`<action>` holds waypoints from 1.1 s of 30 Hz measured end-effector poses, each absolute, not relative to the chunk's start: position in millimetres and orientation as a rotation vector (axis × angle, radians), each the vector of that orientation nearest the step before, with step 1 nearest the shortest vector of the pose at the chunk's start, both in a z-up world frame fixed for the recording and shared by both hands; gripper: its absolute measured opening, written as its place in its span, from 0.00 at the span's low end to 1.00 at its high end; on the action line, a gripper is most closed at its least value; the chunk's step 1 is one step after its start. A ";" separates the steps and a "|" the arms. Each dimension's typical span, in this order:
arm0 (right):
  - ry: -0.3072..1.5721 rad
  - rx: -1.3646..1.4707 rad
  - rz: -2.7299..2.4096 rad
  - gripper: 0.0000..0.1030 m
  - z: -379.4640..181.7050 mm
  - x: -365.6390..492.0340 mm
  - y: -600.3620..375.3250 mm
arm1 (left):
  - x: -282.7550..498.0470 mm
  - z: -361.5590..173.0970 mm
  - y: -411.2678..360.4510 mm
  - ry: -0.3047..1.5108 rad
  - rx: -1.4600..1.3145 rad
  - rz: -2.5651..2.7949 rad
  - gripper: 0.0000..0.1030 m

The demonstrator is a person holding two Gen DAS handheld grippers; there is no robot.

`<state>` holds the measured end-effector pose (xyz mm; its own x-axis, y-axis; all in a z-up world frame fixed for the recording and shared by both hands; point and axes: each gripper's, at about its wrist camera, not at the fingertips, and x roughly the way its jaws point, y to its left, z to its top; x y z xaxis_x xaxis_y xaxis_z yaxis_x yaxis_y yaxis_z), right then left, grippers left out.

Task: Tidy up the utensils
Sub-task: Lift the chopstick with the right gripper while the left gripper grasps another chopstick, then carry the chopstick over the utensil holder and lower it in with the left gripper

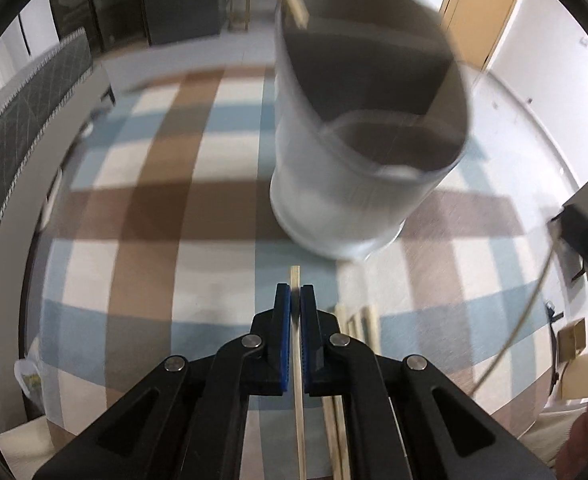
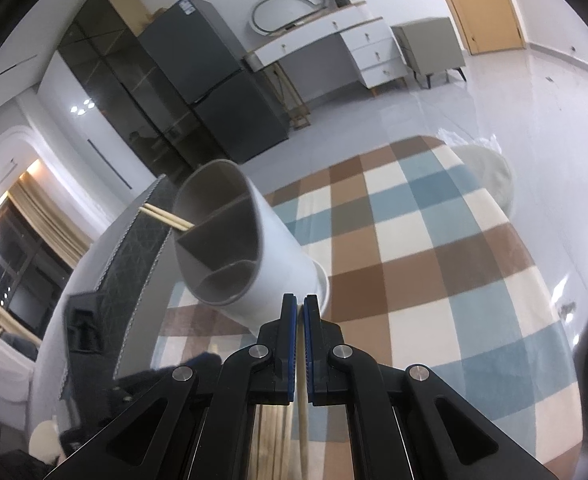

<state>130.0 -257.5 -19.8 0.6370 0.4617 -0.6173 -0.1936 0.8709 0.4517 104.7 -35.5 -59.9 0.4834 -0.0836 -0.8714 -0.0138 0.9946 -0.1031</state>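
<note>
Two grippers appear, both closed. Left gripper [image 1: 295, 294] pinches a single wooden chopstick [image 1: 299, 380] above loose chopsticks [image 1: 336, 412] on the glass tabletop [image 1: 506, 128]. Right gripper [image 2: 300, 304] clamps a chopstick [image 2: 302, 420] too. Nearby stands the white divided utensil holder [image 1: 346, 200], one compartment holding chopsticks [image 2: 166, 216].

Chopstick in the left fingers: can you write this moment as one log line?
left gripper: shut on chopstick | right gripper: shut on stick | holder: upright, chopstick inside
</note>
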 end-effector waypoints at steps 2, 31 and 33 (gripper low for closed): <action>0.784 0.347 0.393 0.03 -15.8 127.6 -253.6 | 97.5 -48.8 -43.8 1.023 -0.108 -0.052 0.00; 0.573 0.199 0.436 0.02 27.7 47.8 -231.3 | 56.1 11.3 -24.0 0.829 -0.163 -0.176 0.00; 0.568 0.187 0.427 0.02 29.7 42.7 -227.6 | 55.0 14.9 -22.3 0.822 -0.164 -0.181 0.00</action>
